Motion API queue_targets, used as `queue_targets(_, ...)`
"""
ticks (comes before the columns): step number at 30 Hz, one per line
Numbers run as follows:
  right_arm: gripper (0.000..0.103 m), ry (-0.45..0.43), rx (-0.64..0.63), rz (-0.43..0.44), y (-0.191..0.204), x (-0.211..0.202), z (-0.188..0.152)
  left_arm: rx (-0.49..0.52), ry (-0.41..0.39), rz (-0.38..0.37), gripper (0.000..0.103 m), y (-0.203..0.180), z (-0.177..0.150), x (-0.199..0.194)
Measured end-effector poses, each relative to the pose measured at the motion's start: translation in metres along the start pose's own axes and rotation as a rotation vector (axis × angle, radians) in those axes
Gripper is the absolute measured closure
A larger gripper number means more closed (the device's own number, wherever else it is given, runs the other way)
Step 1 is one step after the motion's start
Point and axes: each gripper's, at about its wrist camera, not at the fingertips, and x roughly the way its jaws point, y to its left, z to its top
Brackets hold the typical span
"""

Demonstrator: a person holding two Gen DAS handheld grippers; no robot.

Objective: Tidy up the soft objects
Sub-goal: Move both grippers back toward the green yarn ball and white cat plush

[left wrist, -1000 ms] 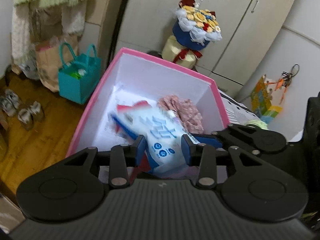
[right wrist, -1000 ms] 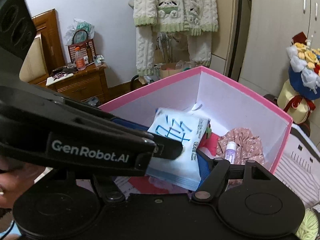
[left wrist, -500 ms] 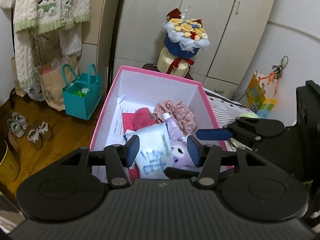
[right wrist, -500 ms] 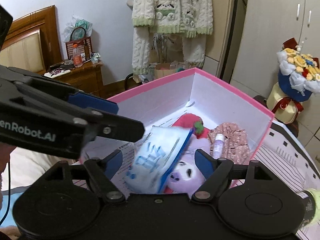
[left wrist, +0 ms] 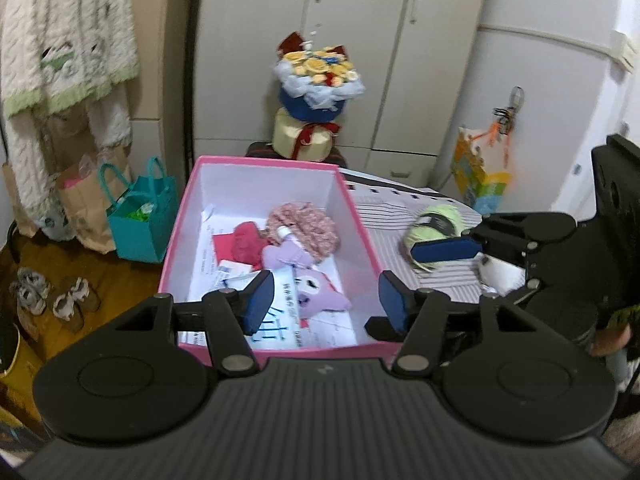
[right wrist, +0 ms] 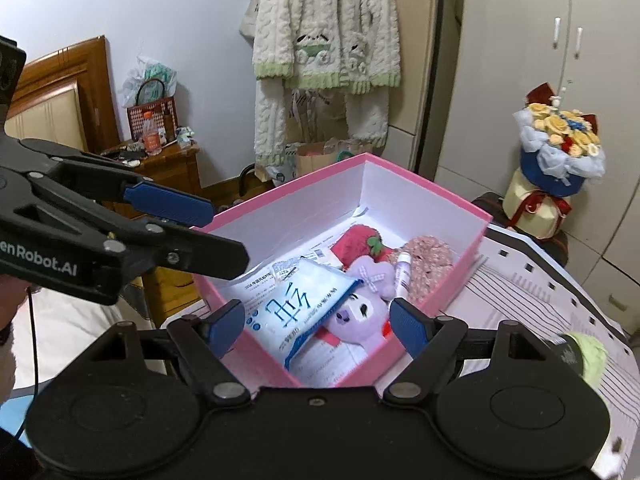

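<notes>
Both hand-held tools hang above the near end of the pink-rimmed cardboard box with white inner walls point(right wrist: 420, 184), tilted down into it, neither touching anything. The left gripper point(left wrist: 320, 300) has just been opening its jaws; its blue pads stand apart with nothing between them. The right gripper point(right wrist: 318, 326) is spread wide as well, empty. The white-and-blue soft plastic pack with blue characters point(right wrist: 296, 308) lies released in the box at its near end, leaning slantwise over the lilac plush toy with a stitched face point(right wrist: 356, 308); it probably sits tilted because the plush under it leaves no flat floor. Further in are a red strawberry-shaped plush point(right wrist: 356, 242), a pinkish floral fabric scrunchie point(right wrist: 430, 262) and a small white tube point(right wrist: 403, 270) against it, all resting on printed papers lining the bottom. Outside the box, on the grey striped bedcover point(left wrist: 400, 208), a ball of pale green yarn point(left wrist: 432, 224) waits just beside the right gripper's pad in the left view; by its place it looks like the next soft item to collect. The box stands at the bed's edge, likely for easy reach by both hands.
</notes>
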Motion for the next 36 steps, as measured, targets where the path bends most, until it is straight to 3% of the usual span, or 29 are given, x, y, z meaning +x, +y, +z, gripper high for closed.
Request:
queue_targets(7,0.018,-0.065,0.06,-0.015,-0.02,-0.058,-0.028,0.059,0.012,-0.116,0.042,-0.03,-0.002,-0.021)
queue_targets(16,0.015,-0.107,0.142,-0.059,-0.048,-0.112,-0.07,0.132,0.07,-0.23,0.038,-0.079,-0.004,-0.02)
queue_targets(30,0.013,-0.148,0.224,-0.214,-0.093,-0.142,-0.127,0.23,0.105,-0.304,0.034,-0.147,0.004,0.024)
queue_targets(36,0.012,-0.148,0.281,-0.251,-0.12,-0.13,-0.149,0.256,0.112,-0.287,0.032,-0.168,0.007,0.057)
